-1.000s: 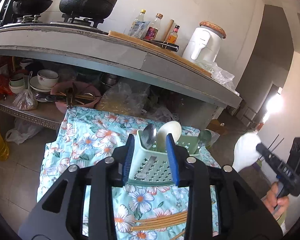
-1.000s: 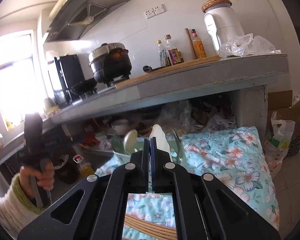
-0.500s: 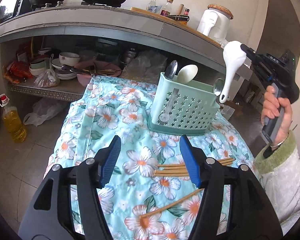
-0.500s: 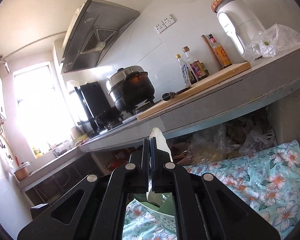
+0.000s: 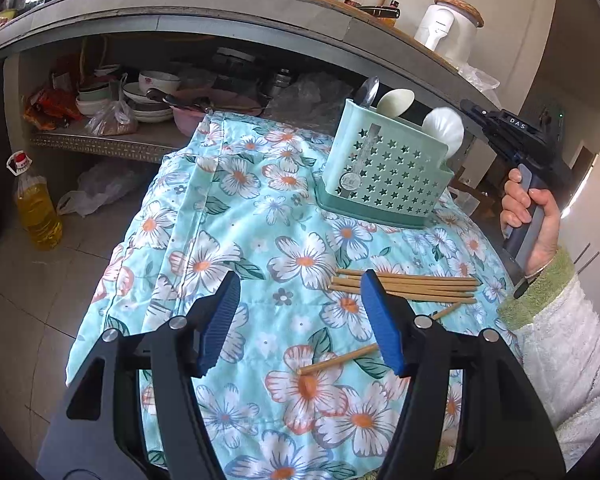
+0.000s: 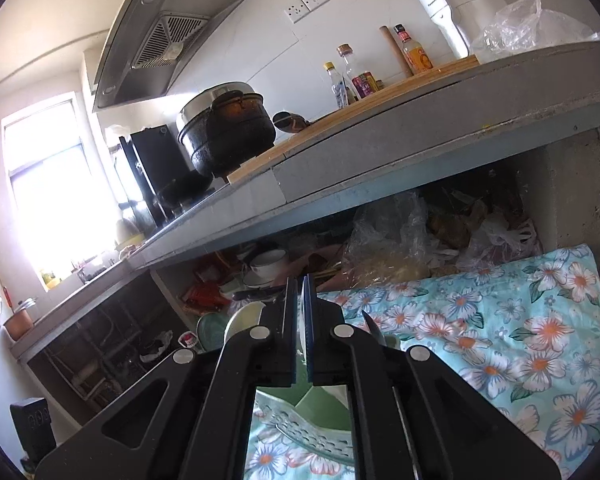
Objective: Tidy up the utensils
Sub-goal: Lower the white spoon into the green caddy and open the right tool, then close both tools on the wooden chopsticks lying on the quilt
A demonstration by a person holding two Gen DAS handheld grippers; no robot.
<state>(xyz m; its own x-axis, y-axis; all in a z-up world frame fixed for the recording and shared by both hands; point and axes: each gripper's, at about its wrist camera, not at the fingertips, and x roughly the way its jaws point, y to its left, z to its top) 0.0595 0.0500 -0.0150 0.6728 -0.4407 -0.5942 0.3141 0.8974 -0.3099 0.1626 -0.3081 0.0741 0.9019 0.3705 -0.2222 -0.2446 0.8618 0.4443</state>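
Note:
A mint green caddy point(image 5: 384, 172) with star holes stands on the floral cloth point(image 5: 220, 240), with a metal spoon point(image 5: 370, 90) and a pale spoon point(image 5: 396, 100) upright in it. A white spoon point(image 5: 444, 126) sits head-up at its right end. My right gripper point(image 5: 470, 106), held by a hand point(image 5: 532, 216), is at that spoon's head. In the right wrist view its jaws point(image 6: 300, 280) are opening by a narrow slit, and a strip of the white spoon point(image 6: 301, 320) shows between them. My left gripper point(image 5: 300, 280) hangs open over the cloth, holding nothing. Several chopsticks point(image 5: 404, 284) lie just right of it, and a single chopstick point(image 5: 340, 360) is nearer.
A grey counter point(image 5: 220, 12) overhangs the far side, carrying a black pot point(image 6: 228, 128), bottles point(image 6: 352, 76) and a white appliance point(image 5: 448, 28). Bowls point(image 5: 148, 96) and bags crowd the shelf beneath it. An oil bottle point(image 5: 36, 208) stands on the tiled floor at left.
My left gripper pulled back from the caddy, sank toward the cloth and spread wide. My right gripper lowered the white spoon into the caddy, and its jaws parted slightly.

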